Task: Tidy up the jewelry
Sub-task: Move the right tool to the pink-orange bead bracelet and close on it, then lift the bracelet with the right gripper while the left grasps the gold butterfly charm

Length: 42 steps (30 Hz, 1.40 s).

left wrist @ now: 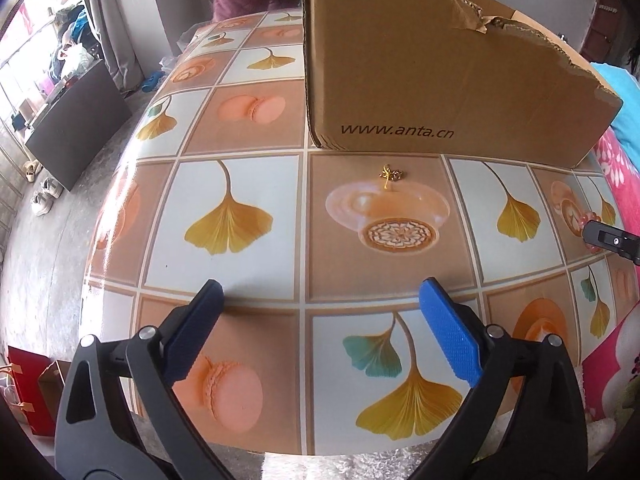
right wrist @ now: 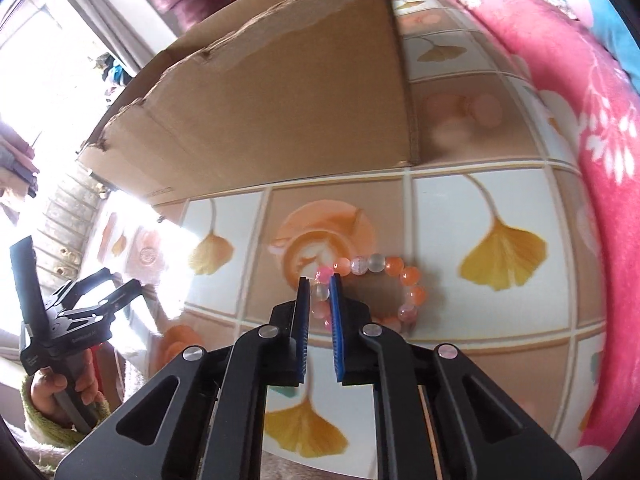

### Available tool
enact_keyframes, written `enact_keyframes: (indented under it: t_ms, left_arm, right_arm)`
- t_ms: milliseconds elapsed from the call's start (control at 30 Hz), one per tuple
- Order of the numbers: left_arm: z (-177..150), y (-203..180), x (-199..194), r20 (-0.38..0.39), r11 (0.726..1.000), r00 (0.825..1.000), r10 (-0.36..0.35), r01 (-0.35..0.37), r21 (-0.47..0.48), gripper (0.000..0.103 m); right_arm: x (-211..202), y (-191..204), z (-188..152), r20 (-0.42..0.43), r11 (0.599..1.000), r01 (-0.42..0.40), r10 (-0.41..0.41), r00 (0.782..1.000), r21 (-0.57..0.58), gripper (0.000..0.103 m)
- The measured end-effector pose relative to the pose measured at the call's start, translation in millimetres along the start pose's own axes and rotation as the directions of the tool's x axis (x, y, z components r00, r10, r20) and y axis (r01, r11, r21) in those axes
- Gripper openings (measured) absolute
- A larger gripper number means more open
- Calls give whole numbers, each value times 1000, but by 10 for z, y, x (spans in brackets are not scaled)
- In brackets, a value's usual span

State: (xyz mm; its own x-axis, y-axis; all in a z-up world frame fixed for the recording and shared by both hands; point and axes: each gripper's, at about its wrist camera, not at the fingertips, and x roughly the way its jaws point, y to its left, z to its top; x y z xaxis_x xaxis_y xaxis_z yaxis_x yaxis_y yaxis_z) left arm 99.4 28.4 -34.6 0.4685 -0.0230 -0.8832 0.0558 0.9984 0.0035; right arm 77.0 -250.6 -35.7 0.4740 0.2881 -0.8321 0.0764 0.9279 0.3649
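The right tool has its blue pads almost together around one bead of the bracelet, a ring of orange, pink and clear round beads lying on the bench (its cloth shows ginkgo leaves and macarons). The left tool stands wide, gripping nothing. Farther on, a small gold trinket lies just before the torn cardboard box.

bracelet partly behind tool fingers, gold trinket too small
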Motion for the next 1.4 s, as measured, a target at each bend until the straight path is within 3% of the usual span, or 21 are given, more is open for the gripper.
enact_keyframes:
  t_ms: [100, 267, 333, 667, 867, 933, 1100, 1267, 1333, 1400]
  left_arm:
    - [6, -1, 0, -4, 1000, 1000, 0, 0, 1, 95]
    - [5, 5, -5, 1, 1000, 1000, 0, 0, 1, 95]
    - [2, 4, -8, 3, 1000, 1000, 0, 0, 2, 95]
    - [-21, -13, -28, 8, 1000, 1000, 0, 0, 7, 95]
    - [-17, -16, -24, 9, 1000, 1000, -2, 2, 7, 95]
    - [-18, -14, -24, 10, 1000, 1000, -4, 4, 11, 95]
    - [0, -10, -31, 17, 1000, 1000, -10, 9, 29, 95]
    - [134, 5, -175, 128, 995, 987, -96, 93, 27, 95]
    - [208, -21, -181, 149, 992, 981, -125, 120, 42, 90]
    - [272, -53, -141, 146, 990, 980, -137, 131, 50, 74]
  right_arm:
    - [19, 128, -22, -11, 998, -50, 49, 999, -27, 10]
    - [-96, 191, -51, -6, 997, -47, 47, 999, -61, 13]
    - [-119, 169, -53, -10, 997, -52, 52, 999, -58, 21]
    - [72, 329, -59, -28, 984, 35, -40, 999, -176, 25]
    - [148, 528, -52, 12, 952, 120, -121, 993, -283, 24]
    - [167, 562, -53, 20, 948, 124, -124, 992, -293, 14]
    - [198, 551, -15, 12, 962, 67, -66, 998, -266, 10]
    - [225, 572, -13, 17, 967, 45, -42, 999, -251, 10]
    - [230, 567, -5, 19, 969, 35, -31, 999, -244, 10]
    - [225, 538, -5, 20, 970, 28, -24, 1000, -240, 10]
